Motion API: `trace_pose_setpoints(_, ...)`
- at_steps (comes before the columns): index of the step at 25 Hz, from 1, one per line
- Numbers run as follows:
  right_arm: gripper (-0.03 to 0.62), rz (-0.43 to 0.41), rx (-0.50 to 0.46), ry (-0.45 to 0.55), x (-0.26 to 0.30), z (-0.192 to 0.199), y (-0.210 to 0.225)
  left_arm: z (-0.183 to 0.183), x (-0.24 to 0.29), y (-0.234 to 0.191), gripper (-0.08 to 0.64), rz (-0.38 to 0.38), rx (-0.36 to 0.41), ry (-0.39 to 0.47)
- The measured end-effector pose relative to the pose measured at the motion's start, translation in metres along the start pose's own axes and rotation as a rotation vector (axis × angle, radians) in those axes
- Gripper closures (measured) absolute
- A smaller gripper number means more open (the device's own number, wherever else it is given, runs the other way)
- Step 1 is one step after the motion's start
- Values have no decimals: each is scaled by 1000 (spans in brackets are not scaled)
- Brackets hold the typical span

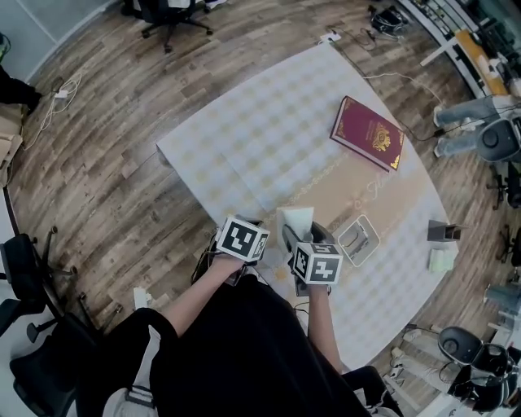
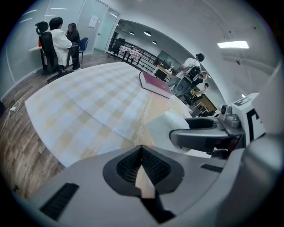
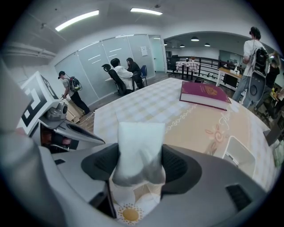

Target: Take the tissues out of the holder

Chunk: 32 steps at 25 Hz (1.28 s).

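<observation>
1. My right claw (image 3: 140, 153) clamps a wad of white tissues (image 3: 141, 133) rising from a flower-print wrapper (image 3: 131, 208), held above the desk's near edge at lower centre of the head view.
2. Just left of it, my left claw (image 2: 142, 148) is closed, pads meeting at the tips.
3. Right of the tissues, a pale tray (image 1: 358, 241) sits on the checked desk (image 1: 244, 138).
4. Farther off, upper right, a red book (image 1: 368, 133) lies flat.

I'm in an open office here: glass partitions (image 3: 97, 57), swivel chairs (image 1: 168, 18), people (image 2: 60, 42) seated along the glass, strip lights (image 3: 76, 20) overhead.
</observation>
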State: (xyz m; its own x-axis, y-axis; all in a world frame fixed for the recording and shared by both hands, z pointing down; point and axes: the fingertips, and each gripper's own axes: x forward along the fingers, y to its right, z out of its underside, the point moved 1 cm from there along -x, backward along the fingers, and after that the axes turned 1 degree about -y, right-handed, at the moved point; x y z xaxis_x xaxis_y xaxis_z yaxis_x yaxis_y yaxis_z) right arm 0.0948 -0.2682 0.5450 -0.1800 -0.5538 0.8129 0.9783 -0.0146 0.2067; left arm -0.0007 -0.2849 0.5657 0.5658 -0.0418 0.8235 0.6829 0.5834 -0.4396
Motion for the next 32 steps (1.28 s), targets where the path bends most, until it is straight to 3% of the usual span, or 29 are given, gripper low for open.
trace_pose_setpoints(23, 275, 96, 6, 7, 76, -104, 1, -54, 8, -68, 560, 90, 33, 14)
trace_pose_setpoints(32, 273, 100, -28, -12, 115, -146, -6, -61, 3, -92, 560, 101, -2, -13)
